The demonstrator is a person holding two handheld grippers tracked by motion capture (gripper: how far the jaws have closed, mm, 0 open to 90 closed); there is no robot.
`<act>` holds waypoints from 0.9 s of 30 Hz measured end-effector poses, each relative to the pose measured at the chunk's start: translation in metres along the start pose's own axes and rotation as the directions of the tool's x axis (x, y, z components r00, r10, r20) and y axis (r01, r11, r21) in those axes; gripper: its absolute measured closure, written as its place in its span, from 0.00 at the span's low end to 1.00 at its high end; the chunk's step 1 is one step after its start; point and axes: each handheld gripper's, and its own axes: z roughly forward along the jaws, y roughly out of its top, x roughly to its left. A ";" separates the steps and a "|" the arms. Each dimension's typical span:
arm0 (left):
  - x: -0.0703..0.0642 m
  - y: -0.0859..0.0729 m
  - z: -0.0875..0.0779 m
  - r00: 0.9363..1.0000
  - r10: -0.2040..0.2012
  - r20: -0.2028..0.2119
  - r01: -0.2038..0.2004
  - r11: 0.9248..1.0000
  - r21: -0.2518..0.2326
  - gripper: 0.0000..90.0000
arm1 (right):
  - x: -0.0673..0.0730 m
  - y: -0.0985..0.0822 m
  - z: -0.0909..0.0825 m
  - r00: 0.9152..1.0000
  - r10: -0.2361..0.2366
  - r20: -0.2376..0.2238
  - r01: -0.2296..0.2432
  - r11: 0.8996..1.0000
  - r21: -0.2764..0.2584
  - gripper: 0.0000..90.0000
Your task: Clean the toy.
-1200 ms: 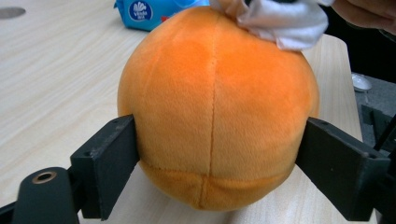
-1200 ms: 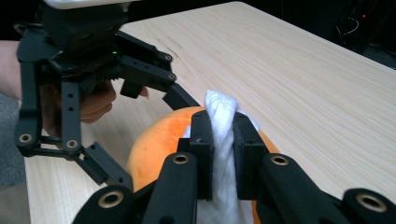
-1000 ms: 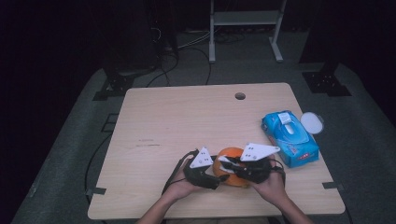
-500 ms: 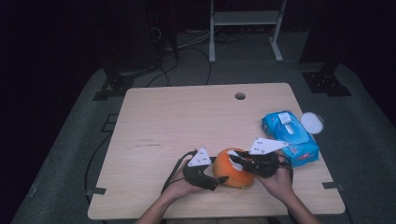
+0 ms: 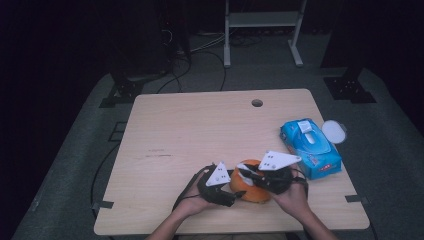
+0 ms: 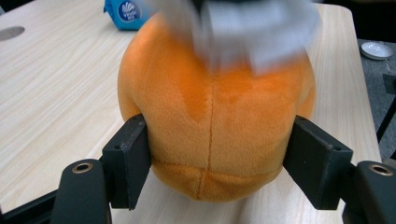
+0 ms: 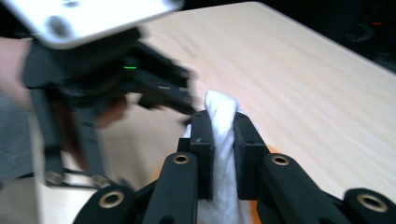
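Left gripper view shows me what the high view cannot: my left gripper [image 6: 217, 172] has its jaws pressed on both flanks of the orange plush toy [image 6: 215, 126], having just closed a little further, and the seam of the toy runs upright between them. In the right gripper view my right gripper [image 7: 219, 140] is nearly shut, pinching a white wipe [image 7: 220, 116] that stands upward between its pads. From the high view, the toy sits near the front edge of the table [image 5: 200, 130], roundish so I cannot tell its long axis, while the blue wipes pack [image 5: 310, 147] lies near to its right with a white lid [image 5: 334, 131] just beyond, neither blocking my hands.
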 end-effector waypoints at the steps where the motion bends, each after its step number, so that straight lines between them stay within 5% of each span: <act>1: 0.000 -0.001 0.000 1.000 -0.002 0.001 0.002 1.000 -0.004 0.32 | -0.006 -0.003 -0.003 1.000 0.015 0.017 -0.015 1.000 0.000 0.89; 3: 0.001 -0.001 0.001 1.000 -0.010 0.010 0.010 1.000 -0.003 0.30 | -0.015 -0.008 -0.007 0.998 0.057 0.024 -0.057 0.998 -0.005 0.89; 8: 0.007 0.000 0.002 0.995 -0.097 0.039 0.098 0.995 -0.036 0.11 | -0.008 -0.009 -0.001 0.998 0.054 0.019 -0.054 0.999 -0.010 0.89; 11: 0.007 0.002 0.000 0.996 -0.086 0.036 0.087 0.995 -0.055 0.10 | -0.002 -0.007 0.006 1.000 0.026 0.003 -0.026 1.000 0.002 0.89; 16: 0.005 0.001 -0.001 0.998 -0.064 0.027 0.065 0.997 -0.038 0.16 | -0.007 -0.008 0.005 0.998 0.055 -0.028 -0.055 0.998 0.002 0.82; 27: 0.008 -0.002 -0.002 0.996 -0.077 0.032 0.078 0.997 -0.012 0.16 | -0.012 -0.006 -0.015 0.999 0.038 -0.010 -0.038 0.999 -0.027 0.63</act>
